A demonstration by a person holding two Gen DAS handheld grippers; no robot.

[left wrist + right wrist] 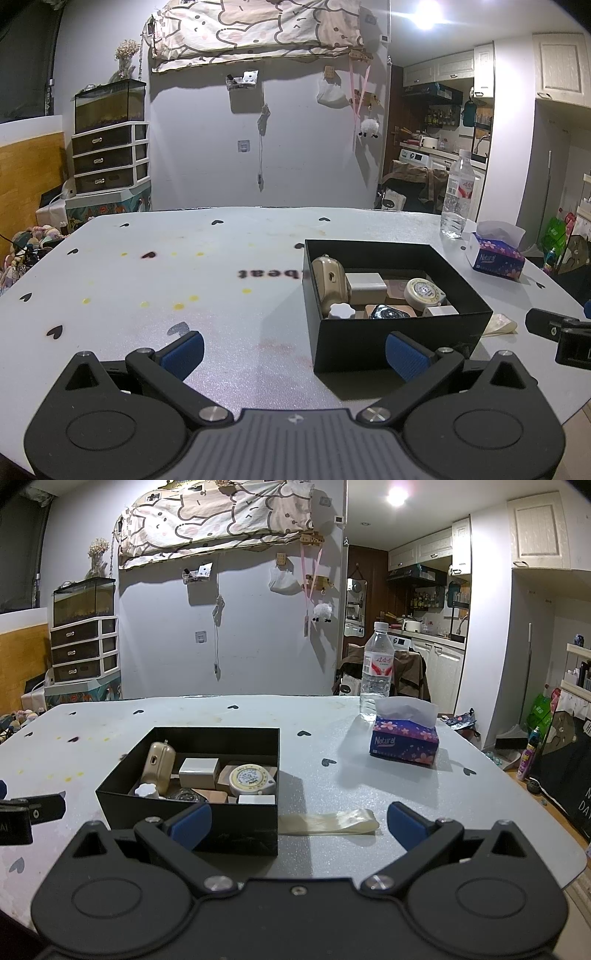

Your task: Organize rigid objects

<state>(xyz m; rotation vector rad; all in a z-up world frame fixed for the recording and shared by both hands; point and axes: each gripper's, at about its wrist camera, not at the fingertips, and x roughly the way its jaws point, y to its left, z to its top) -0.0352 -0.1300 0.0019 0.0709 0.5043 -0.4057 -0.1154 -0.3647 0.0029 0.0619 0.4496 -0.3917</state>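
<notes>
The box (192,797) is sitting mid-surface, already holding the small items. Both the left gripper (293,356) and right gripper (299,825) are hovering spread wide and empty; the right should be approaching the pale strip (328,823) squarely, low to the surface (369,786).

- Left claw (293,354): matte black frame, two angled arms ending in blue ribbed pads (184,352).
- Silver round screws at its arm joints; grey ribbed plate in the middle.
- Right claw (297,825): same black build, blue pads (192,825), silver screws, two round discs.
</notes>
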